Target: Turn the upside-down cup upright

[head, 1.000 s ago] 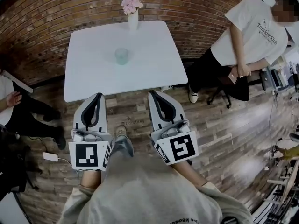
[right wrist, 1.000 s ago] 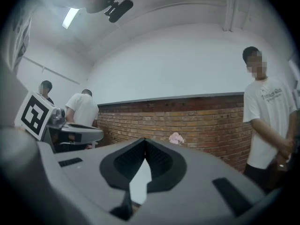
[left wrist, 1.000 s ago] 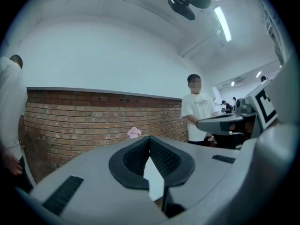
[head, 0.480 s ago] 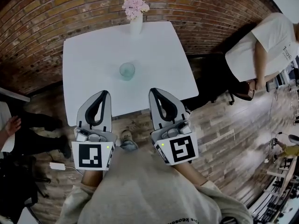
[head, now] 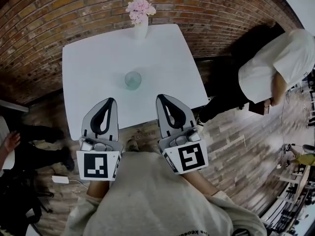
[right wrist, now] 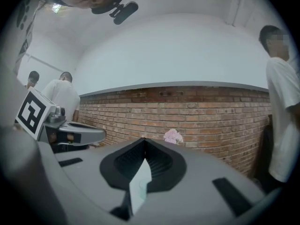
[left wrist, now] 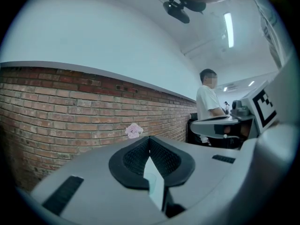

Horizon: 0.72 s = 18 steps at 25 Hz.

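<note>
Though cut off by the lower-left frame edge, bystander (head: pixel 10 141): a hand and dark legs, seated on the wood floor (head: pixel 231 146).
Table (head: pixel 93 58): white, square, upper centre of the head view, against the brick wall (head: pixel 44 18).
Left gripper (head: pixel 109 102): lower centre-left, tip over the table's near edge. Jaws together in the left gripper view (left wrist: pixel 150 140), nothing between them.
Cup (head: pixel 133 79): pale green, see-through, mid-table, just above and between the two gripper tips in frame. Clear of both. Which way up can't be read from overhead.
Vase (head: pixel 141 29): white, pink flowers (head: pixel 140 8), centre of the table's far edge by the wall.
Right gripper (head: pixel 161 98): lower centre-right, tip over the near edge, level with the left one. Jaws closed in the right gripper view (right wrist: pixel 144 142), empty.
Second person (head: pixel 275 68): white T-shirt, right edge, bent over, well off the table.
</note>
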Available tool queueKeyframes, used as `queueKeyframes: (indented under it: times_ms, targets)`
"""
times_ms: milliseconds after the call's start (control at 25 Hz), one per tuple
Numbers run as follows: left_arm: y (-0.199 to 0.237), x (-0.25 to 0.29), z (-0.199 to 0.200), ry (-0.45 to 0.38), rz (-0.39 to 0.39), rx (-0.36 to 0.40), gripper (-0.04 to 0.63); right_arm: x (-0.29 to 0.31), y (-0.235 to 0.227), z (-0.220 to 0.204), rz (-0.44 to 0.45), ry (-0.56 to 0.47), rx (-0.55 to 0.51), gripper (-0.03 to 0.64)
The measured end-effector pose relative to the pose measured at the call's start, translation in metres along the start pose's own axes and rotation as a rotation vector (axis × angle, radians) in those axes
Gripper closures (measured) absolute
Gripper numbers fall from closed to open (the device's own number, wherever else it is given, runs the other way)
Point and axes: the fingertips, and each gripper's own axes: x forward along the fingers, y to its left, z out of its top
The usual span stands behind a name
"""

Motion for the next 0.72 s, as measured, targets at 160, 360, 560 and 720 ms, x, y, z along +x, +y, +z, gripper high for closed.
queueKeyframes:
  times_ms: [160, 360, 560, 720]
  targets:
    - [-0.003, 0.003, -0.003, 0.010, 0.000, -0.017, 0.588, 0.003, -0.001, -0.001, 0.026, 0.010, -0.008, 0.610]
    - [-0.005, 0.013, -0.012, 0.031, -0.002, -0.022, 0.588, 0.013, -0.002, -0.012, 0.072, 0.016, -0.017, 0.609]
    - [-0.002, 0.025, -0.040, 0.085, 0.000, -0.009, 0.588, 0.034, -0.004, -0.037, 0.124, 0.025, -0.002, 0.607]
    - [-0.001, 0.042, -0.065, 0.123, -0.009, 0.023, 0.588, 0.052, -0.011, -0.064, 0.146, 0.048, 0.000, 0.588]
